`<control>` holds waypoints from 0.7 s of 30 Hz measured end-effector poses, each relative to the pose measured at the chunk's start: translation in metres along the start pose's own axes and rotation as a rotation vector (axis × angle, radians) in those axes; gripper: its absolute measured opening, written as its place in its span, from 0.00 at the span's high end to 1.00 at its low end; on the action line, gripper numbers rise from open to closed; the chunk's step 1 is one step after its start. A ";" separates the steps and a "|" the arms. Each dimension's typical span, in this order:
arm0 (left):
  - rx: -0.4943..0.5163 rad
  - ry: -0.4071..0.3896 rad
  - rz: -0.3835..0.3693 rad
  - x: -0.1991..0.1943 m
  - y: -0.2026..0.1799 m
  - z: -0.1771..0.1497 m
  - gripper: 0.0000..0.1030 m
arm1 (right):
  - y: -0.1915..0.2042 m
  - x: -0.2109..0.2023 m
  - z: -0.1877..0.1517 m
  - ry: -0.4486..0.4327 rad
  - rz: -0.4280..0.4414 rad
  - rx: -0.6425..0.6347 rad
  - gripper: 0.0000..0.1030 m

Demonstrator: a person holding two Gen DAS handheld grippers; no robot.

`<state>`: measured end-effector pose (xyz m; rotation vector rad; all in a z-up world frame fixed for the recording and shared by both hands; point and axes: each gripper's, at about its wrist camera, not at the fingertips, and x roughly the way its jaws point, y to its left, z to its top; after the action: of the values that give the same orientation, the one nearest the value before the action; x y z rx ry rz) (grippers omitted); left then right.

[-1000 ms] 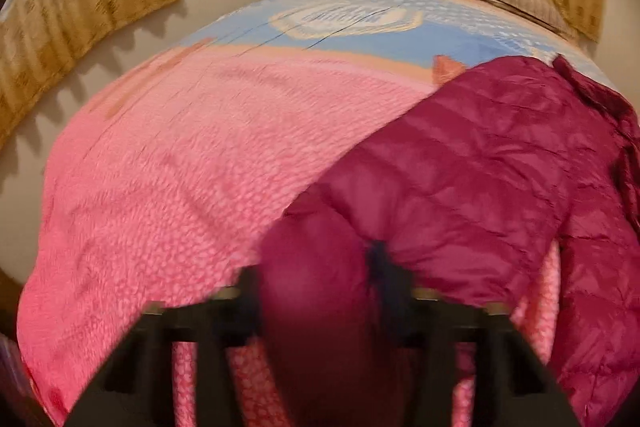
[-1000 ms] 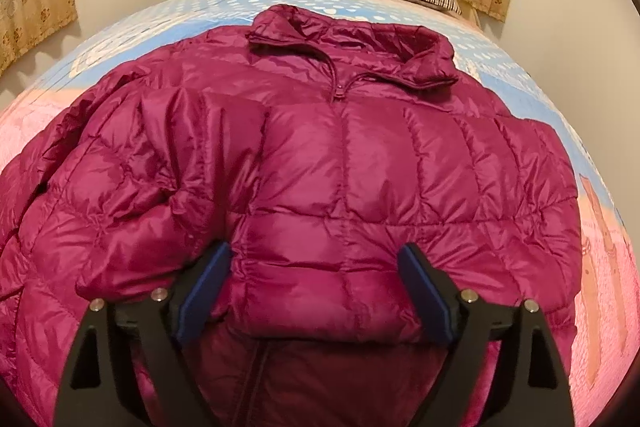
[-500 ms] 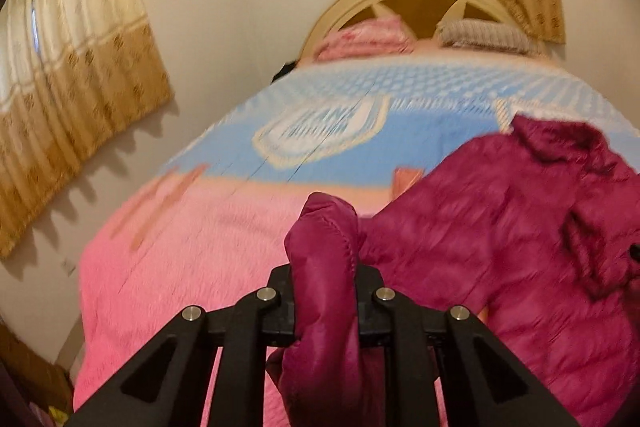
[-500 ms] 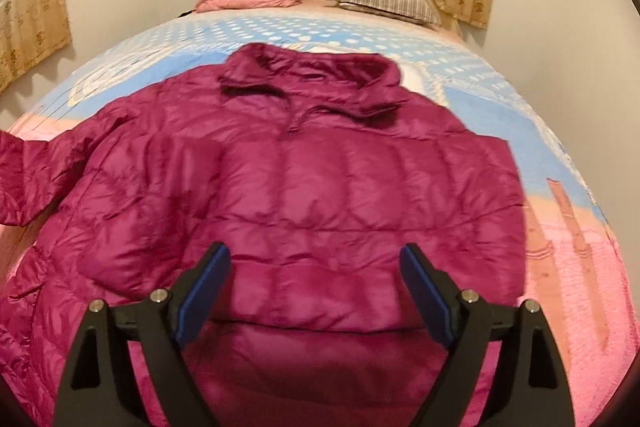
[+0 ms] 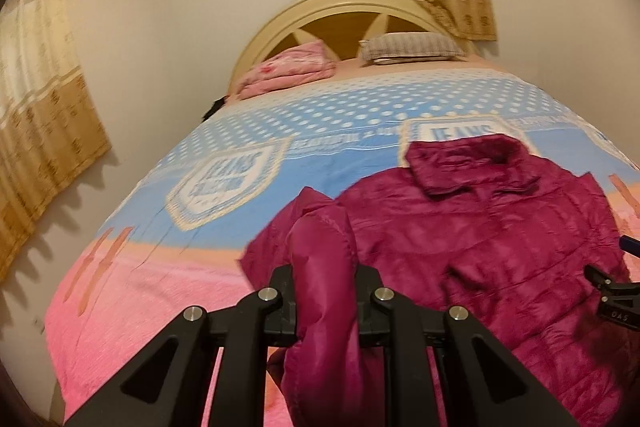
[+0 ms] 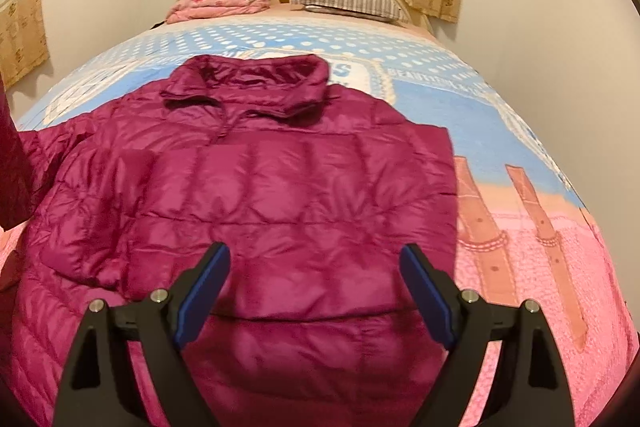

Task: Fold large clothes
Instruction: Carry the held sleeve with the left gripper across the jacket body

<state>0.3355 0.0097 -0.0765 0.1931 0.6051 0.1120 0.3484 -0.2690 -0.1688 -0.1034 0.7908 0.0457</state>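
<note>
A magenta quilted jacket (image 6: 300,179) lies front up on the bed, its collar (image 6: 248,83) toward the headboard. My left gripper (image 5: 326,279) is shut on the jacket's left sleeve (image 5: 320,247), which is lifted off the bedspread and hangs down between the fingers. That raised sleeve shows at the left edge of the right wrist view (image 6: 12,163). Over the jacket's lower front my right gripper (image 6: 316,255) stands open, its blue pads (image 6: 204,291) wide apart and holding nothing. Part of the right gripper (image 5: 612,291) shows at the right edge of the left wrist view.
The bedspread (image 5: 280,131) is blue with dots at the far end and pink near me. A folded pink blanket (image 5: 288,71) and a striped pillow (image 5: 412,47) lie by the curved headboard (image 5: 340,7). Curtains (image 5: 40,131) hang on the left wall and behind the bed.
My left gripper closed on the sleeve and lifted it up off the bed. My right gripper drew back toward the hem, still open, so more of the jacket shows.
</note>
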 end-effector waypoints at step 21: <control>0.159 0.056 -0.165 0.025 -0.140 -0.006 0.86 | -0.050 -0.001 -0.011 -0.027 -0.060 0.066 0.14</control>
<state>0.3595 -0.1220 -0.1246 0.2938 0.6840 -0.0909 0.3444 -0.3198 -0.1721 -0.0637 0.7611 -0.0357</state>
